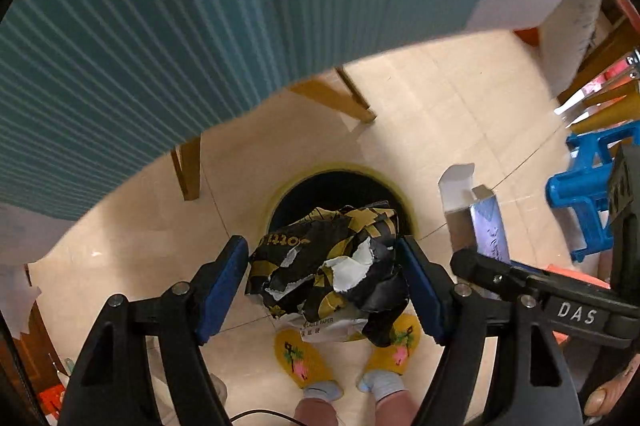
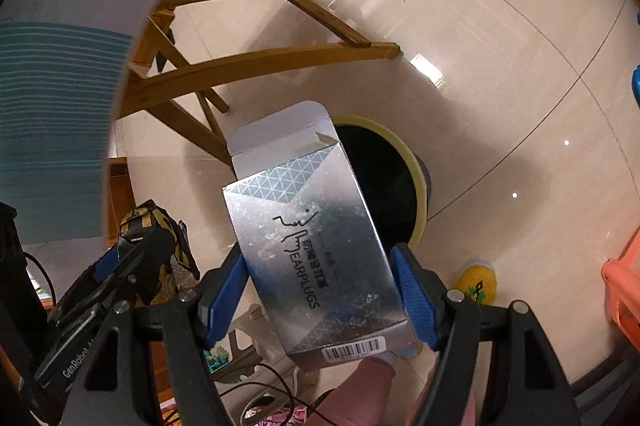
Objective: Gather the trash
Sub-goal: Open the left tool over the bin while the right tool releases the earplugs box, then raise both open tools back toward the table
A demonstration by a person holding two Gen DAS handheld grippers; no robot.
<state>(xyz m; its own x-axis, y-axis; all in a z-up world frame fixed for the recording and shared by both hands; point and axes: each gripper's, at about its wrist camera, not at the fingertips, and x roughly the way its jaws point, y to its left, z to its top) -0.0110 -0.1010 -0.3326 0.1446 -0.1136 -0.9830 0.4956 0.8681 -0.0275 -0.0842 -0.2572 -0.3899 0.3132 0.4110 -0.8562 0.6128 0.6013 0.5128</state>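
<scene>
My left gripper (image 1: 322,250) is shut on a crumpled black-and-yellow paper bag (image 1: 332,266), which fills the gap between the blue pads (image 1: 224,282). It hangs just above a yellow-rimmed bin (image 1: 288,181) with a dark inside, standing on the floor. My right gripper (image 2: 320,254) is shut on a silver earplugs box (image 2: 316,250) with its top flap open, held over the near edge of the bin (image 2: 416,161). In the left wrist view the box (image 1: 486,226) and the right gripper (image 1: 480,266) sit to the right of the bag. In the right wrist view the paper bag (image 2: 140,218) shows at the left.
Wooden table legs (image 1: 344,97) stand behind the bin, under a teal ribbed cloth (image 1: 160,25). A blue plastic stool (image 1: 580,185) is at the right, and an orange basket (image 2: 624,298) at the right wrist view's edge. A person's feet in yellow slippers (image 1: 300,358) stand before the bin.
</scene>
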